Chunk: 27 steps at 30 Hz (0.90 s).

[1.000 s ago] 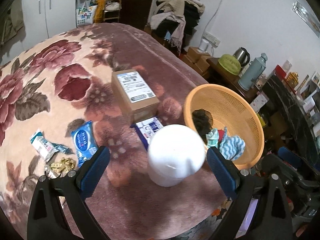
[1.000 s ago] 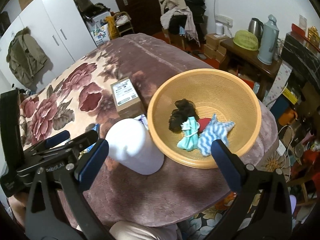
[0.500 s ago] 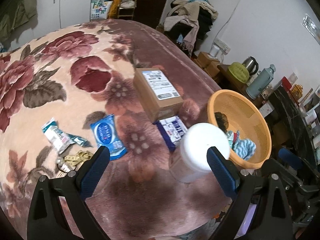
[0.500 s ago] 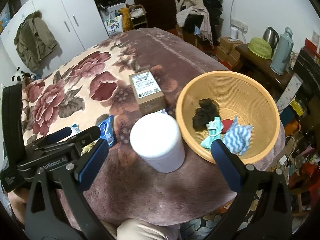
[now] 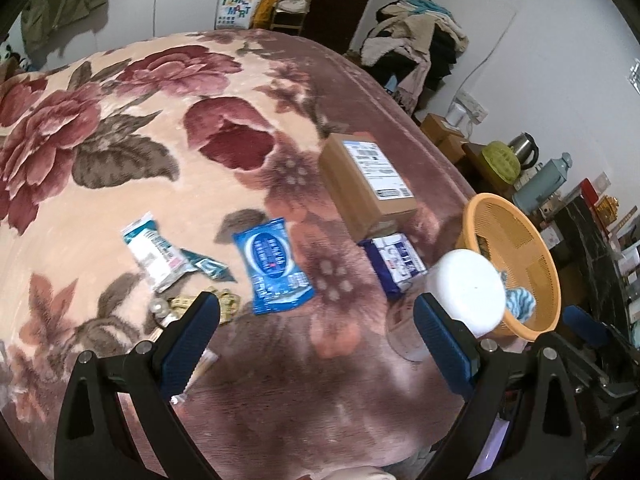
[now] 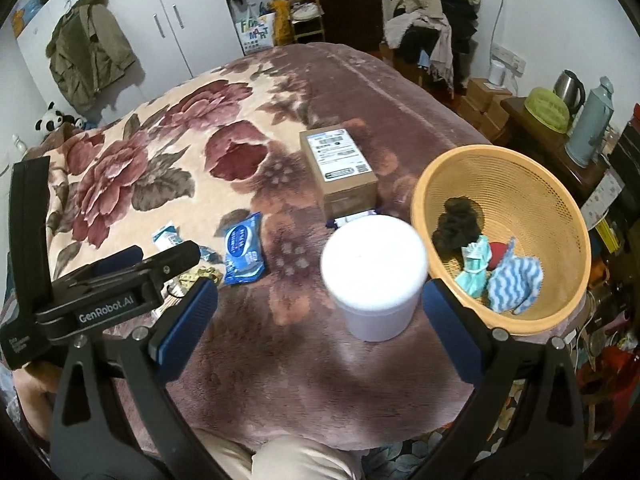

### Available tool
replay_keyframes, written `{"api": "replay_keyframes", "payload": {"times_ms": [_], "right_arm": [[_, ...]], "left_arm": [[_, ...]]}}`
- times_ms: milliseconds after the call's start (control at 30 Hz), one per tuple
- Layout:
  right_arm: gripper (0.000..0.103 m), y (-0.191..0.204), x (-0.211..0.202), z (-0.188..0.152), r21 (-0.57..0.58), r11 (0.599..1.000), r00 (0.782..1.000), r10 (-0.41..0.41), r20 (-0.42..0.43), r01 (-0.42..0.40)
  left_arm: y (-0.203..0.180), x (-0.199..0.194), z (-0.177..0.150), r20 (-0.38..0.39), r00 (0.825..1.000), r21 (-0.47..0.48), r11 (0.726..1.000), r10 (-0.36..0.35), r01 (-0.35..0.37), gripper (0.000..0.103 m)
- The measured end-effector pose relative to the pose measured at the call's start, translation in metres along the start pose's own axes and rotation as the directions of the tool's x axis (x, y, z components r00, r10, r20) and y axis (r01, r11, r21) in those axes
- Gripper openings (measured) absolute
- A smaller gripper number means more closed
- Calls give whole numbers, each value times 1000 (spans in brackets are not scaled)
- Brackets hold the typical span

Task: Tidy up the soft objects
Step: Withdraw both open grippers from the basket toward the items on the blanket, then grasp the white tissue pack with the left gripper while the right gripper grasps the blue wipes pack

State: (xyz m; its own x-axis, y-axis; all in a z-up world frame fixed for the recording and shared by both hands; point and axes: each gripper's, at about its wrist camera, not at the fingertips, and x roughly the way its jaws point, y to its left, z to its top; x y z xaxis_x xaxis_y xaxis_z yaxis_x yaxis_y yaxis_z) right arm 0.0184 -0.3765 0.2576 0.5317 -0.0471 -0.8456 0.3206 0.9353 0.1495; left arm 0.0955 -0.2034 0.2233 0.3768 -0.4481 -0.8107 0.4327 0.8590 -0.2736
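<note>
- Soft packets lie loose on the floral blanket [image 5: 120,152], left of centre in the left wrist view: a blue wipes pack [image 5: 276,266], a white-and-teal sachet [image 5: 154,250] to its left, and a dark blue tissue pack [image 5: 396,264] just beside the cardboard box [image 5: 366,184]; these look like what remains to be sorted
- Already in the orange basket [image 6: 568,216], at the right of the right wrist view, are a dark fuzzy item [image 6: 456,224], a teal cloth [image 6: 474,270], something red and a blue-and-white wavy cloth [image 6: 514,282]
- left gripper [image 5: 316,334] hangs over the blanket with its jaws spread wide and nothing between them; the blue wipes pack sits just above that gap, so it seems the likeliest pick
- right gripper [image 6: 320,312] is likewise wide and holds nothing; the white tub [image 6: 374,274] stands between its fingers in the frame, but I cannot tell that it touches either
- To do it well: come down over the pack's short width, not its length, so the pads [image 5: 188,340] bite the filling and not a slippery film edge; press slightly into the plush so the lower edge is caught
- Keep clear of the yellow measuring tape [image 5: 218,300] and small round bits at the lower left; they could snag
- Carry high past the white tub; it stands just beside the basket rim and may tip
</note>
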Motion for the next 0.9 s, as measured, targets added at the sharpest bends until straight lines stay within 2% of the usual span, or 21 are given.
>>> {"api": "replay_keyframes", "payload": {"times_ms": [533,900], "right_arm": [[103,57,34,-1,-82,995,997,47,-55,-51],[103,93,76,-3,-139,986,990,74,-119,-90]], "left_arm": [[83,8,-10,-29,998,-107,992,57,-60,98],[146,25,-12,-67,991,-193,973,115,-126,98]]}}
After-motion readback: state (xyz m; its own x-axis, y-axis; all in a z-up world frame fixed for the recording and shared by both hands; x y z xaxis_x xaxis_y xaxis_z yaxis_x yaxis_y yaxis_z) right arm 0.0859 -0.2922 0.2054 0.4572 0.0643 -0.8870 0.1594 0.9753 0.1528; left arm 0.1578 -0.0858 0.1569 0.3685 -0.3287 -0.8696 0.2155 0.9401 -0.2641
